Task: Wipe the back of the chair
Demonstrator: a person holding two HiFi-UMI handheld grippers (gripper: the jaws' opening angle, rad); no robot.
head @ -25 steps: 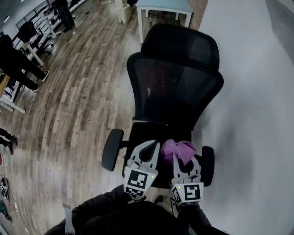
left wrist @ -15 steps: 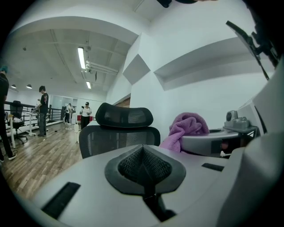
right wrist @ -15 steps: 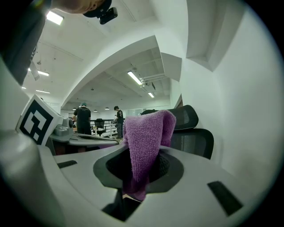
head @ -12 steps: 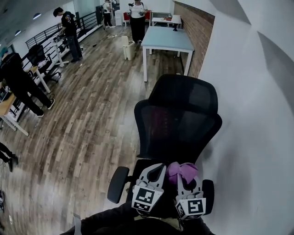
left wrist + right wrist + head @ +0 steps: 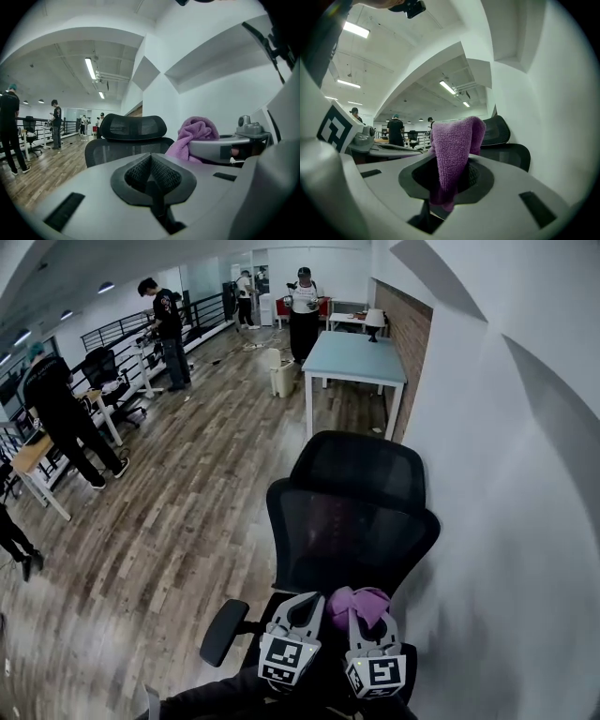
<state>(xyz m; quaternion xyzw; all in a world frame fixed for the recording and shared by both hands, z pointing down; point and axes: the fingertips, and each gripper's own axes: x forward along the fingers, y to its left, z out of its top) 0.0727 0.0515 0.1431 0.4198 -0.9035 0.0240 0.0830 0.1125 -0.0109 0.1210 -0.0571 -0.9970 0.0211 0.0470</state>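
The right claw (image 5: 448,180) clamps a limp purple terry cloth (image 5: 453,143) at its fold; the left claw (image 5: 152,176) is closed, empty. The black mesh chair back (image 5: 352,531) likely yields under pressure.

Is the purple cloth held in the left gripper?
No, the purple cloth is clamped in the right gripper; the left gripper is shut on nothing.

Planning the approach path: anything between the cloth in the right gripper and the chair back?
Nothing visible. The purple cloth, pinched in the right gripper, faces the chair back across open air. The left gripper, shut and empty, sits to its left, off that line.
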